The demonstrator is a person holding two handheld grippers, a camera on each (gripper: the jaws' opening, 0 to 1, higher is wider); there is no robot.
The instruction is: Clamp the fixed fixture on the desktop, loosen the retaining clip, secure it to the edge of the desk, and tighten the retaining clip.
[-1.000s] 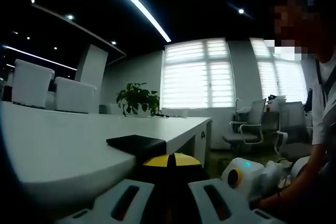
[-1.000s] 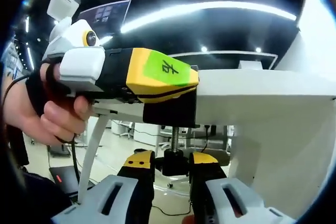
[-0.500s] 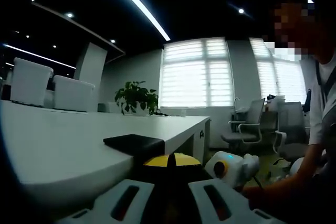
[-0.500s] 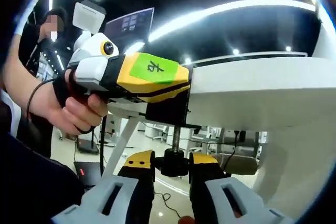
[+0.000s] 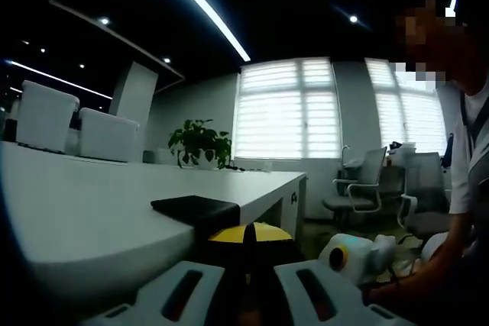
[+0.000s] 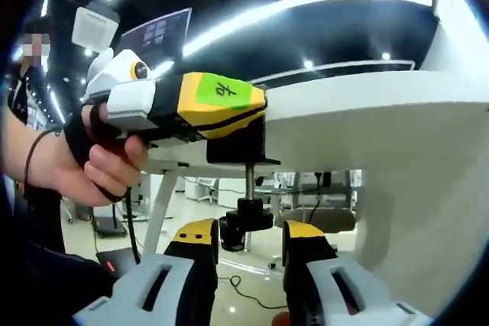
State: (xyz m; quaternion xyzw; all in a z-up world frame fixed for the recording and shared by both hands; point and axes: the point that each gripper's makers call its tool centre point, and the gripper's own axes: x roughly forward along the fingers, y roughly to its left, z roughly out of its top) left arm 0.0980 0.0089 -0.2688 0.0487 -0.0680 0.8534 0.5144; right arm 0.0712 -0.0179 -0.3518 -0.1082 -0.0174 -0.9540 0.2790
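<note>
Left tongs [image 6: 256,108] pinch the matte black clamp [image 6: 237,141] (threaded screw [image 6: 248,182] below) — smooth white desk [image 6: 367,124].

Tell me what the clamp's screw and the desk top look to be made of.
Screw: looks like bare metal, a thin grey threaded rod with a dull sheen, ending in a black knob, probably plastic. Desk top: smooth matte white slab with a rounded edge, likely laminate or painted board; the core cannot be told.

Your left gripper view sits low at the desk [image 5: 114,211] edge, facing along its top toward the windows [image 5: 286,108]. Your right gripper view looks up from below the edge, close in. Both share the clamp [image 6: 243,139] there.
</note>
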